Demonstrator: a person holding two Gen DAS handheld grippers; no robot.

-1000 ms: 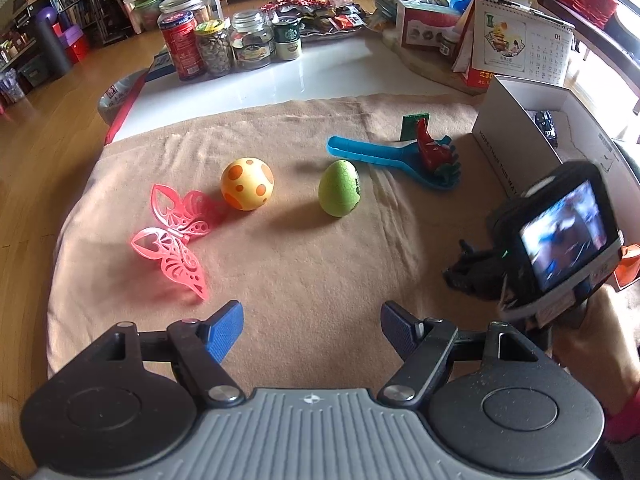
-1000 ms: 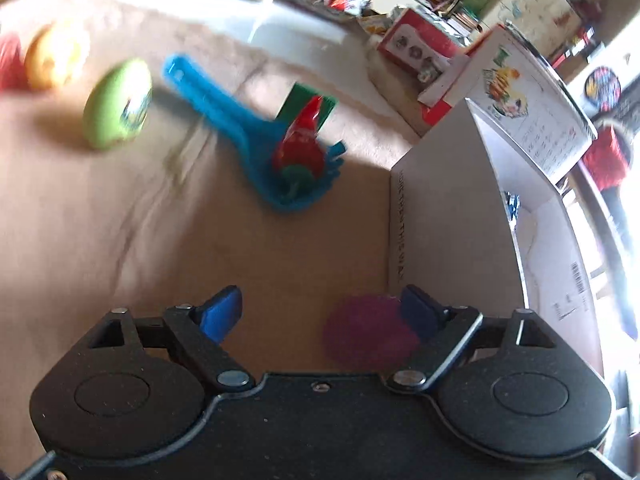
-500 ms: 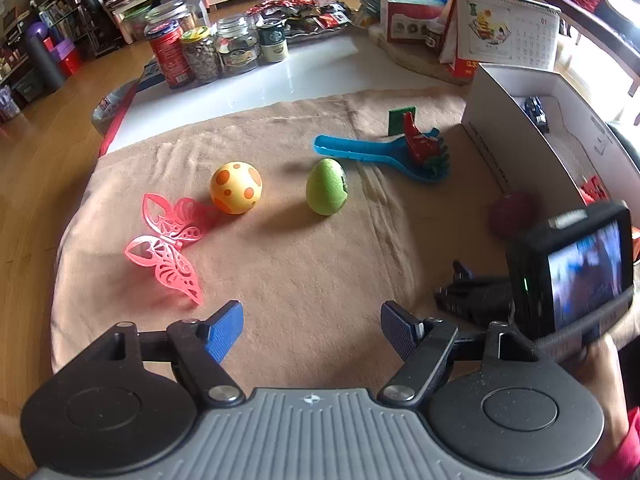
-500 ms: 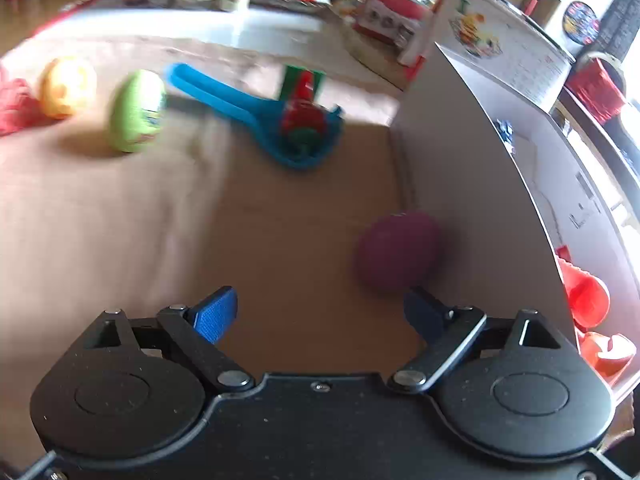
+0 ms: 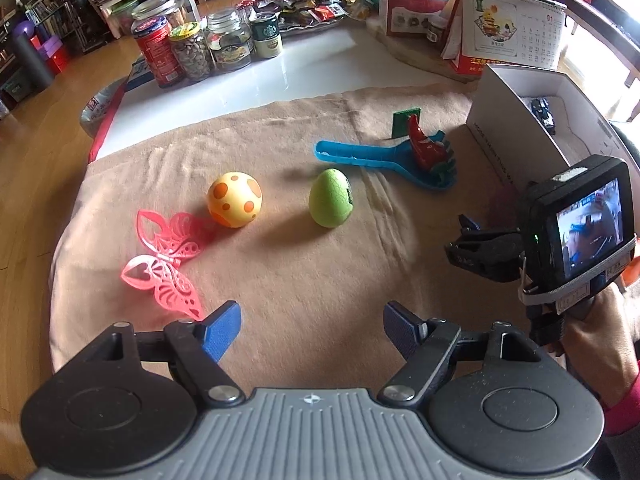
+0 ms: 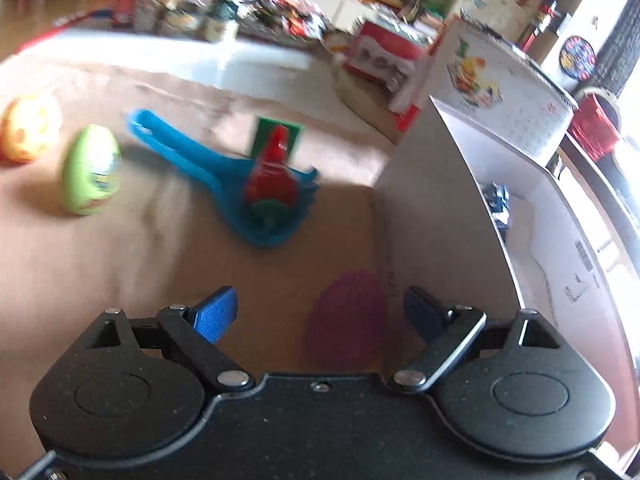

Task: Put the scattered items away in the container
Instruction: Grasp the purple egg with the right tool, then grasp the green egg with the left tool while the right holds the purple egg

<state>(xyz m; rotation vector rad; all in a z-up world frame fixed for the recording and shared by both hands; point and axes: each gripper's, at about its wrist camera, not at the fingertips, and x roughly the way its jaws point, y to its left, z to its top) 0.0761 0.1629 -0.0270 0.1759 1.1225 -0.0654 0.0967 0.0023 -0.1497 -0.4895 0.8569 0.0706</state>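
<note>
1. Two grippers are out, both with jaws spread apart and nothing in them. The left gripper [image 5: 311,326] hovers over bare brown cloth [image 5: 304,280]; the right gripper [image 6: 320,312] sits near the box wall.
2. Two toy eggs stand mid-cloth: one yellow egg with orange spots [image 5: 235,199], one green egg [image 5: 331,198] to its right.
3. One pink butterfly cutout [image 5: 166,258] lies left, just beside the yellow egg.
4. One blue rake [image 5: 380,162] lies farther back, a red toy [image 5: 422,145] on its head and a green plate [image 5: 405,120] behind.
5. One blurry purple ball [image 6: 347,316] sits against the white box [image 6: 436,216] on the right.
6. One small toy car [image 5: 543,109] is already inside the box.
</note>
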